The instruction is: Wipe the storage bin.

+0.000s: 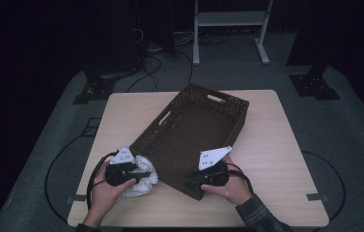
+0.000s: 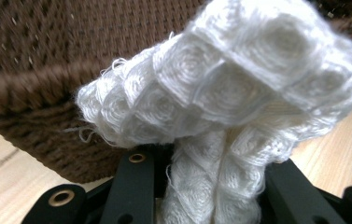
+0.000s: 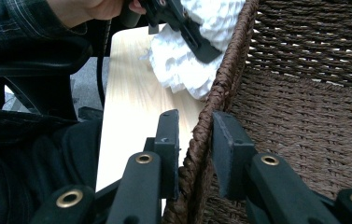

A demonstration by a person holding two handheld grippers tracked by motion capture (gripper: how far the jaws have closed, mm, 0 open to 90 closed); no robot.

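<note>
On the pale wood surface (image 1: 276, 145), the left claw (image 1: 138, 175) grips a white cloth (image 1: 143, 174) just outside the basket (image 1: 189, 128), whose near rim the right claw (image 1: 191, 181) pinches.

White cloth (image 2: 220, 102) and brown woven basket (image 1: 196, 130), both gripped.
Cloth: crumpled, textured knit, bunched up between the left gripper (image 1: 130, 173) jaws, just beside basket's near-left wall. Basket: rectangular, open-topped, upright; its near rim sits between the right gripper (image 3: 196, 140) jaws.

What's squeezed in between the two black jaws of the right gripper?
In the right gripper view, the rim of the brown woven basket stands between the jaws of the right gripper, one jaw outside the wall and one inside.
</note>
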